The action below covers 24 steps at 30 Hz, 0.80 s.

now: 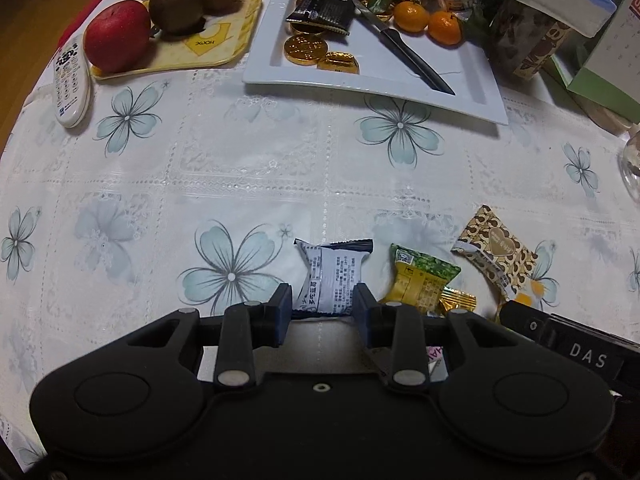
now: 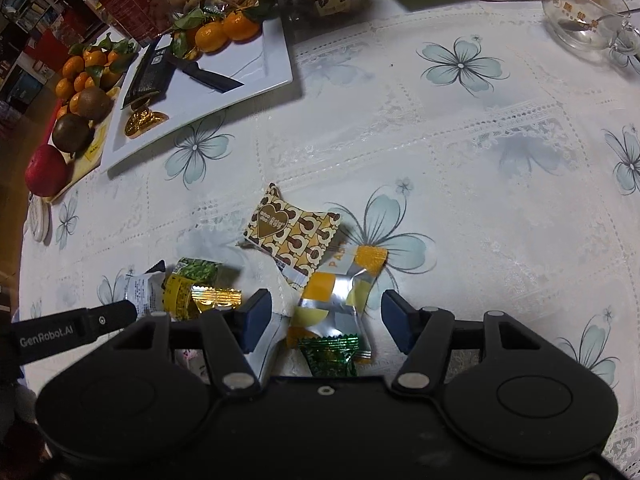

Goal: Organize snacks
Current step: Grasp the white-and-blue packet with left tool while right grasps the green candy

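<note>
Between the two fingers of the left tongs (image 1: 322, 312) sits a white snack packet (image 1: 334, 276), its printed back up, lying on the flowered desk (image 1: 240, 168). The pads press against both of its sides, so these tongs look clamped on it, though it has not left the cloth. Just to their right lie a yellow-green packet (image 1: 420, 280) and, beyond it, a brown heart-patterned packet (image 1: 496, 252).

The right tongs (image 2: 326, 316) stand wide apart over a silver and orange packet (image 2: 340, 292), whose near end overlaps a small green candy (image 2: 330, 354); neither pad touches the wrapper.

My reading is that gathering of the loose snacks is under way, with the left pick at the grip stage. Next the white packet would need lifting and carrying ahead to the white plate (image 1: 460, 80), probably the collecting place, while keeping off the knife (image 1: 404, 52) that lies across it. The right tongs would need to close squarely on the silver wrapper without catching the candy beneath.

Only the left view shows the remote control (image 1: 72, 84) far ahead-left. Only the right view shows the glass bowl (image 2: 580, 4) far ahead-right, and the silver packet in full.
</note>
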Available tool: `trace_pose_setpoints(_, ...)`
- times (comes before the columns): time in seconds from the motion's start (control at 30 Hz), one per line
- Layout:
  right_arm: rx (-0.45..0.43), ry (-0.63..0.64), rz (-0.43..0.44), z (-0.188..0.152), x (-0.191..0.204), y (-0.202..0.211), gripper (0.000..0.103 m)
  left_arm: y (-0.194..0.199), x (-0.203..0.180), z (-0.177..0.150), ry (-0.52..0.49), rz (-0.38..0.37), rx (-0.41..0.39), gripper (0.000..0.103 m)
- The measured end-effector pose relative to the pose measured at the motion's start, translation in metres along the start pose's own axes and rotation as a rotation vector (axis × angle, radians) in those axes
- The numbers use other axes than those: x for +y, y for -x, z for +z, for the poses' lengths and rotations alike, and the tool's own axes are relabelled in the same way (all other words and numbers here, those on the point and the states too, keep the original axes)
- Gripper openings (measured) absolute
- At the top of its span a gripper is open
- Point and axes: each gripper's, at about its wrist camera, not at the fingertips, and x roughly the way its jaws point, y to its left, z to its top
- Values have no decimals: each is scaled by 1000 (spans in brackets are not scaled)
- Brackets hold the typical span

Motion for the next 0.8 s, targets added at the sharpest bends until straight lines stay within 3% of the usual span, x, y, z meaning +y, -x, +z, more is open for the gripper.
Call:
trace_pose_setpoints(0.17, 10, 16, -16, -3, 4, -10, 64, -13, -6, 4, -8, 17, 4, 45)
trace_pose_setpoints(0.33, -14, 42, -46, -8, 4, -8, 42, -19, -14, 8, -25, 41, -8, 51)
trace_pose_setpoints(0.5, 16, 26, -7, -13, -10, -2, 37, -29, -17, 11, -26, 59, 18, 51)
trace_pose_setpoints(0.67, 34, 41, -2, -27, -19, 5, 37, -29, -14, 11, -22, 55, 20, 41)
trace_pose_setpoints(0.8, 16, 37, 1, -36, -27, 14, 34, -22, -10, 7, 7, 56, 24, 39)
